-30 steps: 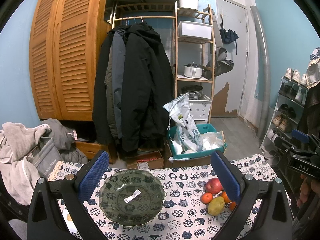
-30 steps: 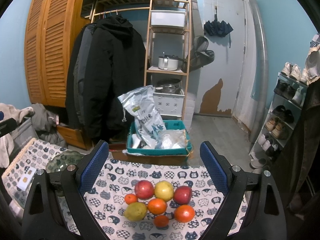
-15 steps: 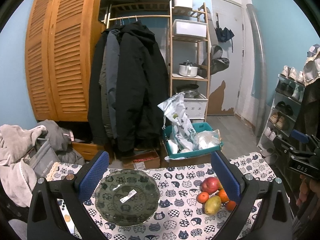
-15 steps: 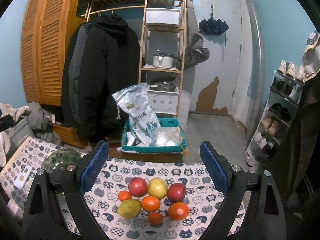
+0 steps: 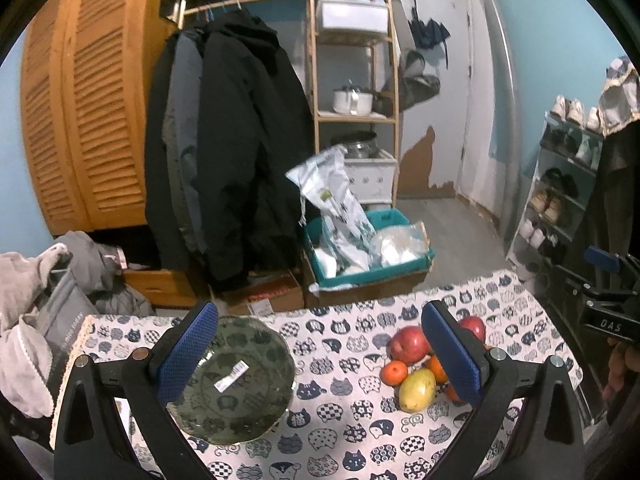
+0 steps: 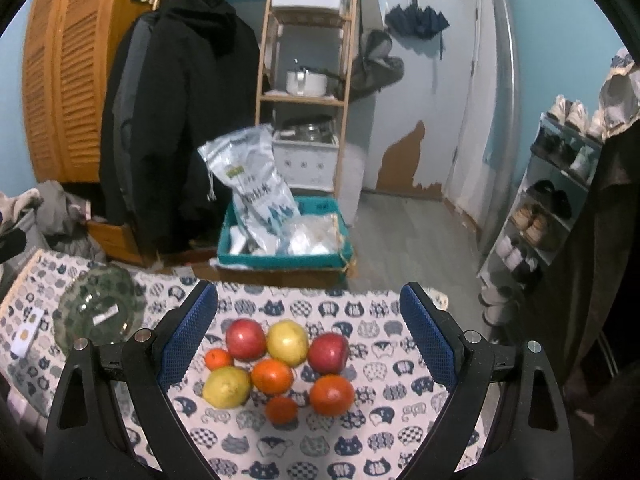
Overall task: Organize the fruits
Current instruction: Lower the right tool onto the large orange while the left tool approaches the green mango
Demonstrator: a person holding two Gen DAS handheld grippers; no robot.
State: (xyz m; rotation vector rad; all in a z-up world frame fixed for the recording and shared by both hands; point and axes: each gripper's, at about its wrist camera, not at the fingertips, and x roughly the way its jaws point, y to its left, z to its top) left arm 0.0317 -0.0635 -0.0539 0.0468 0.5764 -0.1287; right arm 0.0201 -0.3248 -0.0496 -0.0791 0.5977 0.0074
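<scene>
A cluster of several fruits lies on the cat-print tablecloth [image 6: 360, 432]: two red apples [image 6: 245, 339], a yellow apple [image 6: 287, 342], a lemon [image 6: 227, 386] and several oranges [image 6: 272, 377]. My right gripper [image 6: 308, 344] hovers open above the cluster, its blue pads either side of it. A green glass plate [image 5: 232, 380] with a white sticker sits at the table's left; it also shows as the plate [image 6: 96, 312] in the right wrist view. My left gripper [image 5: 316, 356] is open between plate and fruit [image 5: 412, 364], holding nothing.
Beyond the table's far edge stand a teal crate with plastic bags [image 6: 280, 236], a cardboard box [image 5: 264, 294], hanging coats [image 5: 232, 152] and a wooden shelf [image 6: 308, 80]. A shoe rack [image 6: 548, 216] lines the right wall. Clothes [image 5: 36, 304] pile at the left.
Both views have shifted: the table, plate and fruit sit slightly lower and closer in frame. Both grippers stay open and nothing on the table has moved.
</scene>
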